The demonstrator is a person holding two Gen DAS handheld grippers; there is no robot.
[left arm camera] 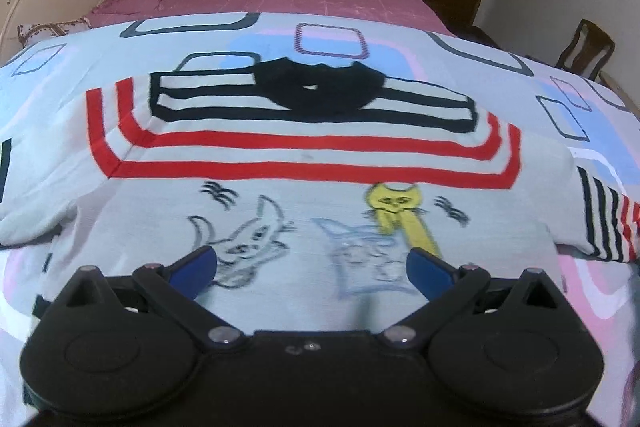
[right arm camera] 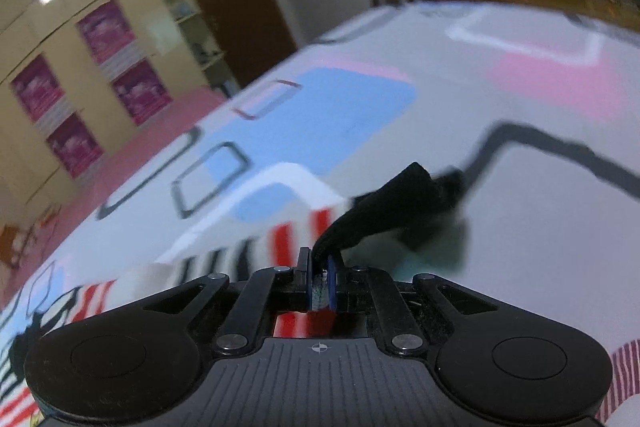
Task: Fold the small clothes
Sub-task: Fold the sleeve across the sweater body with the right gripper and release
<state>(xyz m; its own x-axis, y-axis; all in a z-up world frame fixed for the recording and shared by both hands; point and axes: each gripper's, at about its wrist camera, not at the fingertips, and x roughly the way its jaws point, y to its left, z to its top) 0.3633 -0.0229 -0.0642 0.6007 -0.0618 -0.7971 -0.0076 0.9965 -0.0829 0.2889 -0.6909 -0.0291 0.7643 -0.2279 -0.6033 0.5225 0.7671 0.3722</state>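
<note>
Two grippers are at work on one small top, a white sweater (left arm camera: 320,163) with red and black stripes and cartoon cats on the chest, spread flat and face up on a patterned quilt (left arm camera: 580,131) over the bed, its black collar (left arm camera: 320,87) at the far end from the left camera. The right gripper (right arm camera: 320,281) has its blue pads pinched almost together on the black cuff (right arm camera: 384,207) of a striped sleeve, and a strip of fabric shows squeezed between them, so that hold looks sound. The left gripper (left arm camera: 312,267) hovers over the lower chest by the cat drawings with its fingers spread wide and nothing in them. To my eye the step in hand is bringing that sleeve across the body. Done well, it means lifting the cuff only enough to clear the fabric, carrying it straight across so the crease falls along the side seam, and laying it flat without twisting. The free gripper would do best to press the body down near the shoulder so the whole garment does not slide on the soft quilt.
</note>
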